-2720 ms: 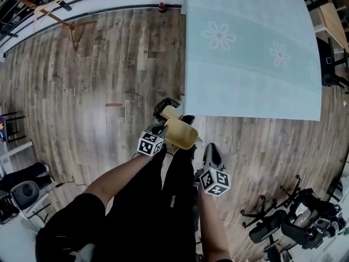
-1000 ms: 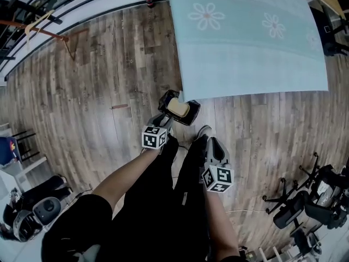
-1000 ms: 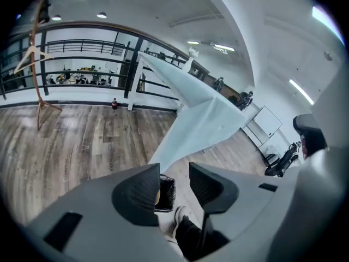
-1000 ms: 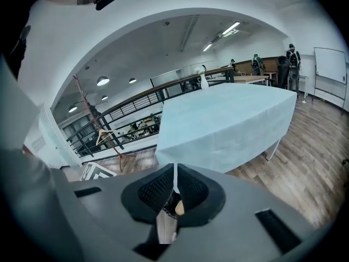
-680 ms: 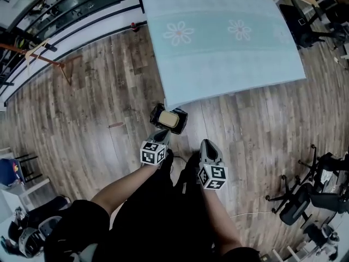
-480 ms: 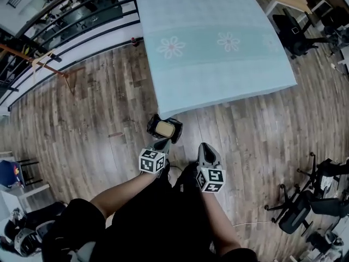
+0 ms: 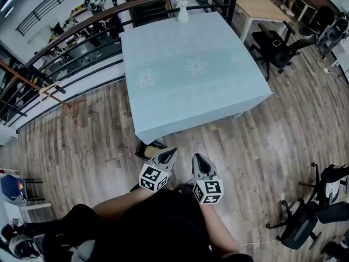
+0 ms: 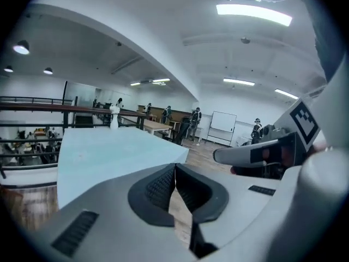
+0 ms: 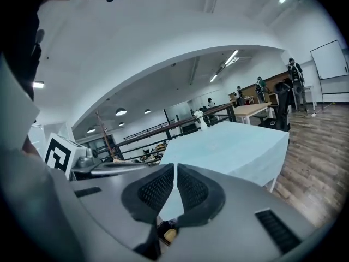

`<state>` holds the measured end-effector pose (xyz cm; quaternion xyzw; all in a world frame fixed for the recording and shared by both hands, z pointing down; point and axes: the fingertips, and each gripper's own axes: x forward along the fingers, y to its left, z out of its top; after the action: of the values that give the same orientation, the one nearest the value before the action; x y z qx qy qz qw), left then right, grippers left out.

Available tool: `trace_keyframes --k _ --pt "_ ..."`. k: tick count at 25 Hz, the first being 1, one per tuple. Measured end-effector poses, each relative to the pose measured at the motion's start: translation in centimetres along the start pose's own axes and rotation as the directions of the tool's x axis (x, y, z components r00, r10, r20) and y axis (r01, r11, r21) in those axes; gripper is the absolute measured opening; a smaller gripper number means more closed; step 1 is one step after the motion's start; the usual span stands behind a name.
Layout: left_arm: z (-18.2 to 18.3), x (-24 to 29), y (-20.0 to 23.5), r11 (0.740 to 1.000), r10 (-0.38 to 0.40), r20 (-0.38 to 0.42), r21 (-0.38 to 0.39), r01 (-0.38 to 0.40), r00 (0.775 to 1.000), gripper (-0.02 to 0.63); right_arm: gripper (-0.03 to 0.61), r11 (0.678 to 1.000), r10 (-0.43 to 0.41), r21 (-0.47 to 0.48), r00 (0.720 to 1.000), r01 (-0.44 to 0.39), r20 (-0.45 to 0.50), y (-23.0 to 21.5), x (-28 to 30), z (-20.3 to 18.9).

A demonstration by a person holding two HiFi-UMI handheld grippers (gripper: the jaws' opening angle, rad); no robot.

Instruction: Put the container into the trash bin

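Note:
A black trash bin stands on the wooden floor by the table's near corner, and the tan container lies inside it. My left gripper is raised in front of the bin and hides part of it. Its jaws are shut with nothing between them. My right gripper is held beside it, also shut and empty. Under the jaws in the right gripper view, a sliver of the container shows.
A table under a light blue flowered cloth fills the space ahead, with a white vase at its far edge. A railing runs behind it. Office chairs stand at the right on the wooden floor.
The left gripper carried the container and left it in the bin. Both grippers have since risen away from the bin, and the view has lifted to show the whole table.

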<state>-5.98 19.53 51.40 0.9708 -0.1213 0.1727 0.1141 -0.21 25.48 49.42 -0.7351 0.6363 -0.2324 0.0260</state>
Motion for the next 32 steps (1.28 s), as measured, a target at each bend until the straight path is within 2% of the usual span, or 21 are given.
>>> trace_keyframes --k 4,5,9,14,19,25,29,32 --pt "4.7 2.9 -4.5 0.986 0.0 0.077 0.165 -0.013 0.997 0.014 0.043 0.998 -0.043 -0.037 0.999 0.044 0.029 -4.8 -2.7 1.6" --pt "5.4 3.7 -5.4 0.984 -0.012 0.086 0.18 -0.003 0.996 0.014 0.043 0.998 -0.061 -0.03 0.998 0.062 0.033 -6.0 -3.4 1.8" --pt "7.4 7.0 -7.6 0.988 -0.066 0.084 0.148 0.053 0.994 0.014 0.043 0.991 -0.133 0.035 0.988 0.131 0.079 -10.2 -5.9 2.8" --pt "7.7 11.8 -8.5 0.992 -0.085 0.072 0.103 0.078 0.994 0.014 0.043 0.971 -0.221 0.125 0.968 0.206 0.118 -15.2 -7.3 3.6" --pt "9.4 17.4 -7.8 0.992 -0.108 0.096 0.077 0.101 0.989 0.014 0.043 0.963 -0.268 0.071 0.955 0.261 0.13 -18.9 -5.0 7.1" --pt "13.0 23.2 -4.8 0.993 -0.115 0.144 0.026 0.112 0.983 0.014 0.043 0.967 -0.247 -0.029 0.958 0.254 0.149 -22.6 1.1 13.5" --pt "15.2 25.2 -0.3 0.996 -0.085 0.17 -0.021 0.09 0.982 0.014 0.043 0.976 -0.171 -0.115 0.975 0.188 0.144 -22.1 7.5 17.6" --pt "16.9 26.5 3.2 0.998 -0.06 0.188 -0.024 0.066 0.98 0.014 0.043 0.98 -0.117 -0.143 0.983 0.138 0.144 -21.7 12.0 19.6"
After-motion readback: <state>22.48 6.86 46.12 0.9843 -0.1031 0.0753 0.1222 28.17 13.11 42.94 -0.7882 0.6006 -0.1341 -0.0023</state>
